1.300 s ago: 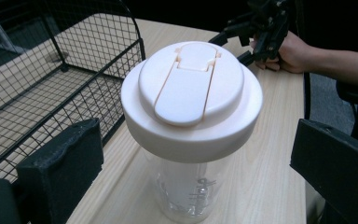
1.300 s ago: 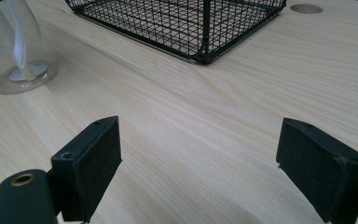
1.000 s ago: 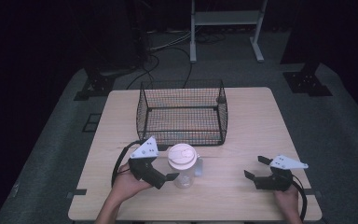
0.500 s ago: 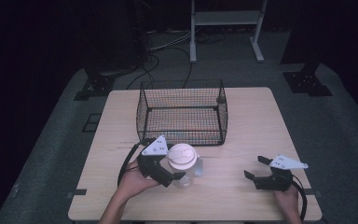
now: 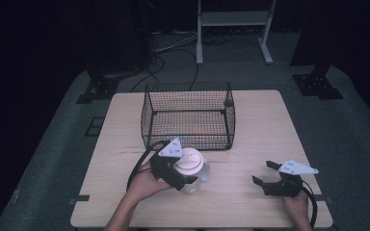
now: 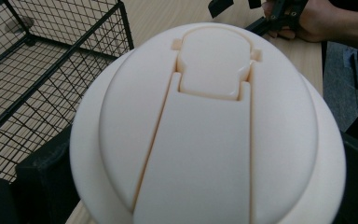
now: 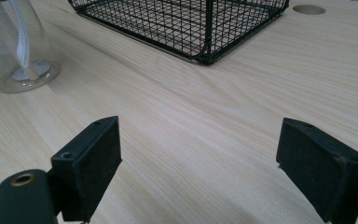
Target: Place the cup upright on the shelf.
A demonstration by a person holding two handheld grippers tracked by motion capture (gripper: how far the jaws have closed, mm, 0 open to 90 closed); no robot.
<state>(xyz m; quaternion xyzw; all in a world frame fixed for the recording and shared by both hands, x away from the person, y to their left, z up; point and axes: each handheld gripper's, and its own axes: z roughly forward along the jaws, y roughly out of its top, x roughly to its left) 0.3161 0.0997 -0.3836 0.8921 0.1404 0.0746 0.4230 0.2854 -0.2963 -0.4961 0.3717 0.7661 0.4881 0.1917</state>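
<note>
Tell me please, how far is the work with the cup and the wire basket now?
Early stage. The left gripper has its jaws on either side of the clear cup with the cream lid, which stands on the table; whether they already clamp it is unclear. The wire basket holds nothing. The right gripper rests open. Lifting and placing probably remain.

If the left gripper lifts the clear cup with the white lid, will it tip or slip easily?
The cup looks clear, smooth plastic, so probably slippery and easily squeezed. Its lid seems wider than its base, so it may tip. It appears empty, likely light.
</note>
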